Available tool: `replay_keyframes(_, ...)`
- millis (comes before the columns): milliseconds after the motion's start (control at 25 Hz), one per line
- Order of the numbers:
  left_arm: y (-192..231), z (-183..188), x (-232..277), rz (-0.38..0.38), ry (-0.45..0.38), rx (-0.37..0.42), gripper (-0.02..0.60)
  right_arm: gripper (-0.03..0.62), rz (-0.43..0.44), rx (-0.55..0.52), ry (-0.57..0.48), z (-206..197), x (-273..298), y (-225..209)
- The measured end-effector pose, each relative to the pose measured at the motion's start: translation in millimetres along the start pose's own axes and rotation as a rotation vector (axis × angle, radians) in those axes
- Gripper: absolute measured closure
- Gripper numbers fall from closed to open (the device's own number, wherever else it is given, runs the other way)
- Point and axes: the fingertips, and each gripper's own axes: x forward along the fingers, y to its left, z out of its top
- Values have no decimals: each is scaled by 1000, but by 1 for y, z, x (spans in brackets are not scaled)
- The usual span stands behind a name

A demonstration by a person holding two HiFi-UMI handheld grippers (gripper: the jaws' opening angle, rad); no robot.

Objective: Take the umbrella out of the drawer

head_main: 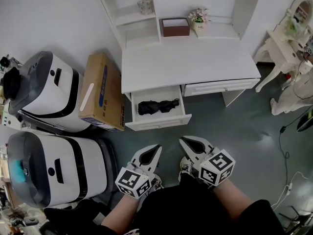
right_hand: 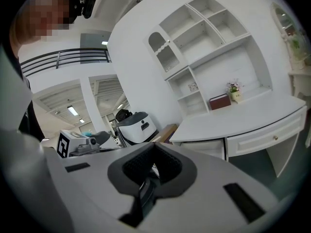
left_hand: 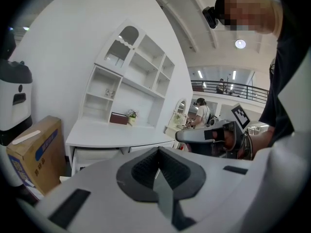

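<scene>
Both sets of jaws shut & empty, L gripper (head_main: 155,149) beside R gripper (head_main: 185,141); black umbrella (head_main: 157,106) lies in open drawer (head_main: 159,123) straight ahead, well apart, long axis L–R across my reach, its middle in line w/ L gripper.

A: Where does the umbrella (head_main: 157,105) lie?
B: In the open drawer (head_main: 159,123) under the desk's (head_main: 190,65) left half. A cardboard box (head_main: 101,89) stands left of it, and a shut drawer (head_main: 220,87) sits to its right.
A: And on the desk?
B: At the far side, a small box (head_main: 175,27) with a flower pot (head_main: 198,19) to its right.
</scene>
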Motion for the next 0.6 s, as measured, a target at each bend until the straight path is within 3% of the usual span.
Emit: replay_keyframes(600, 17, 9, 68, 104, 36, 37, 584, 592, 83, -15, 68, 11, 23, -69)
